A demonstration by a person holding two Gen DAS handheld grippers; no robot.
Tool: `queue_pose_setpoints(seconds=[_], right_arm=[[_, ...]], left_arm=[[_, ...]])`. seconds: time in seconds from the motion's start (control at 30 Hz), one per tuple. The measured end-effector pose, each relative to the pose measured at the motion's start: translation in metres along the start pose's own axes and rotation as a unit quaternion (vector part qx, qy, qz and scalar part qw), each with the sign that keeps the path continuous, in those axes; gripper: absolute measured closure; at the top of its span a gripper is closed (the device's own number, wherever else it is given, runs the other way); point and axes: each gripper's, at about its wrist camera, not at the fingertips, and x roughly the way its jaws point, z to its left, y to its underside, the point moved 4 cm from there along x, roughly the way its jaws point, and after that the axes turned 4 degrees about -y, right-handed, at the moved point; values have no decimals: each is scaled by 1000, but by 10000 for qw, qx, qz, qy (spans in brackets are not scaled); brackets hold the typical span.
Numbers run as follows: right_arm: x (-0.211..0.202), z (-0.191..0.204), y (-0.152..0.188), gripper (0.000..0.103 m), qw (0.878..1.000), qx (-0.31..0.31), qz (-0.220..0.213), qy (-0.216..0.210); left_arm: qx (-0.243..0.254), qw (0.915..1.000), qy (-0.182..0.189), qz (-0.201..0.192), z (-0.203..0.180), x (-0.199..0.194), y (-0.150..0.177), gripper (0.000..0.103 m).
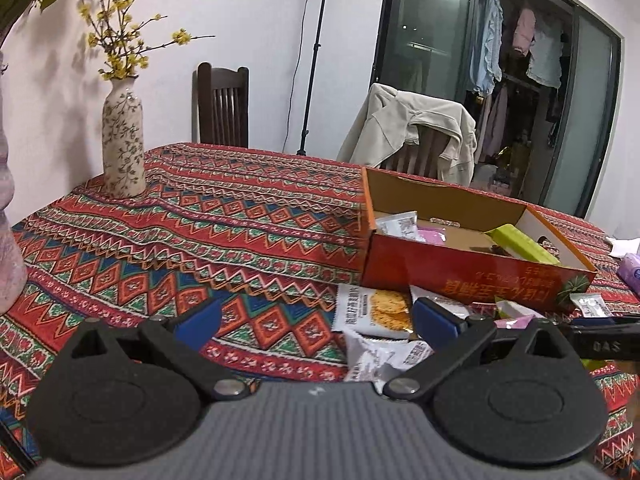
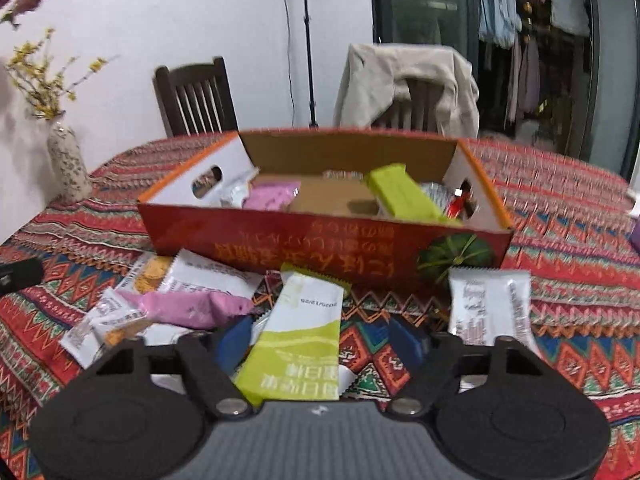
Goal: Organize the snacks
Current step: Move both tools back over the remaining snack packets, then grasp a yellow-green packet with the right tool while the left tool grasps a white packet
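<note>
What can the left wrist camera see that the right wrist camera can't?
Only the left wrist view shows the cookie packet with its biscuit picture, and a purple pack at the table's edge. Only the right wrist view shows the green-and-white packet between the right hand-held gripper pads, and the pink packet lying whole. Both show the orange box holding snacks, the flowered vase and the jacket-draped chair.

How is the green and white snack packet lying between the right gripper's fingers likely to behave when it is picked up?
The green and white snack packet looks like a thin, flat foil-type wrapper, so it is probably light and may bend or droop at its free end. Its glossy surface could slip in the right gripper. Resting partly on other packets, it may drag a neighbour along.
</note>
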Motion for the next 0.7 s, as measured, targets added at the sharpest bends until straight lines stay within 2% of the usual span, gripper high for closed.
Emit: queue_pose_setpoints(seconds=[0.1,0.17,0.23,0.43,0.7], right_arm=[[11,-2,1,44,9998,144,140,-69],[16,-3,3,55,9996,194,201,-92],[16,-3,4,61,9995,232,193,-124],[6,-5,8,65,9998,169,-34,-54],[-20,-8,9,66,9983,51,-573,9]], left_arm=[[-52,10000,-43,54,5,2,2,0],[-73,9999,-60,97,8,4,3,0],[-76,9999,-69,133,9,6,5,0],[-41,9995,-70,297,7,13,11,0],[43,9989,-114,452,3,19,16,0]])
